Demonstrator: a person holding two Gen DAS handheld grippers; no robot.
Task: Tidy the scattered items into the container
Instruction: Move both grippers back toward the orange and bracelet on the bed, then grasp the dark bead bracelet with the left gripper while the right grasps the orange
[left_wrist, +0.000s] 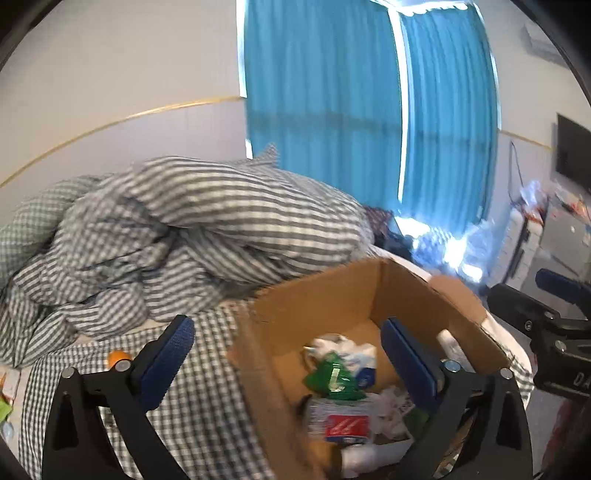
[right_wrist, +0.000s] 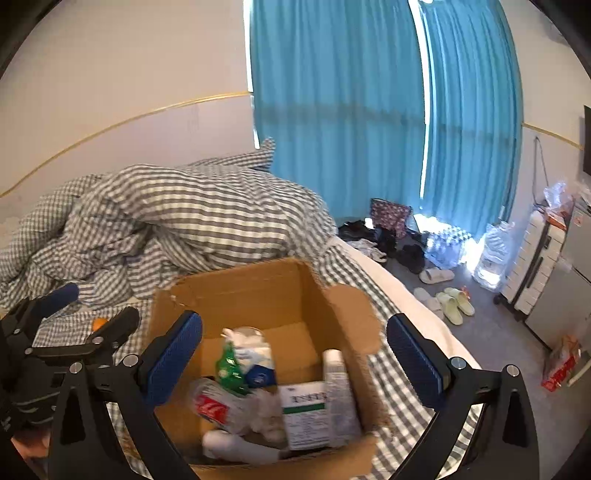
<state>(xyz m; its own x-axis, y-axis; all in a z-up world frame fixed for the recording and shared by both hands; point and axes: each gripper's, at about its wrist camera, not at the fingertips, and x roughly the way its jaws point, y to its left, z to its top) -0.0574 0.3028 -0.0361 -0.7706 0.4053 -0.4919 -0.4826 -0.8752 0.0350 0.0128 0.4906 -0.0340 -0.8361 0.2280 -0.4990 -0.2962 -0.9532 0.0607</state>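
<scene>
Both tools hang over the cardboard box (right_wrist: 258, 295) on the bed (right_wrist: 391, 291), near its foot-side edge. The left tool (left_wrist: 288, 354) and the right tool (right_wrist: 295, 354) each have their blue pads spread wide, pinching nothing. Inside lie a green packet (right_wrist: 231, 369), crumpled wrappers and a white carton (right_wrist: 306, 410): light, soft, crinkly stuff, I'd guess. A small orange thing (left_wrist: 119, 356) lies on the bed left of the box; pinch it across its middle, gently.
</scene>
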